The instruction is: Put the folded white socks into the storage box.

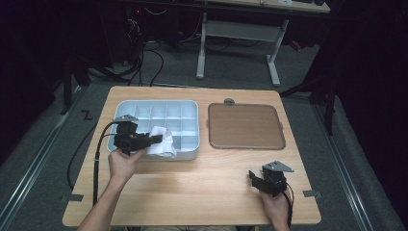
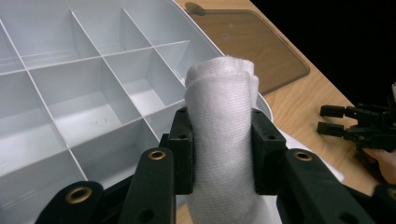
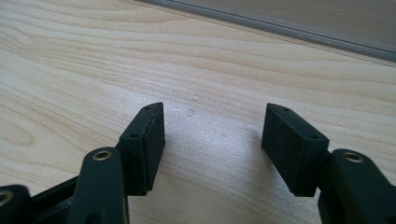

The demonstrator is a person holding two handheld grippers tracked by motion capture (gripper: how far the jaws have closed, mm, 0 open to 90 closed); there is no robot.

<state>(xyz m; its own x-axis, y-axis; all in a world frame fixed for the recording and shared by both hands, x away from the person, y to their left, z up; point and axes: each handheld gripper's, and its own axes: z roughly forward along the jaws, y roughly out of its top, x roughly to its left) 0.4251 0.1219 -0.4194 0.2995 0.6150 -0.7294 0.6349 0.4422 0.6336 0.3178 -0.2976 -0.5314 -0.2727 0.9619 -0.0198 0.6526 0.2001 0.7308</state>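
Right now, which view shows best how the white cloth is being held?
The left gripper view: the white cloth fills the gap between the left hand-held gripper pads, pinched in a fold above the divided tray. The high view shows it small, draped over the tray's front edge.

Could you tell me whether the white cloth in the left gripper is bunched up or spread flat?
Bunched. The white cloth is pinched into a thick fold by the left gripper, over the grey tray.
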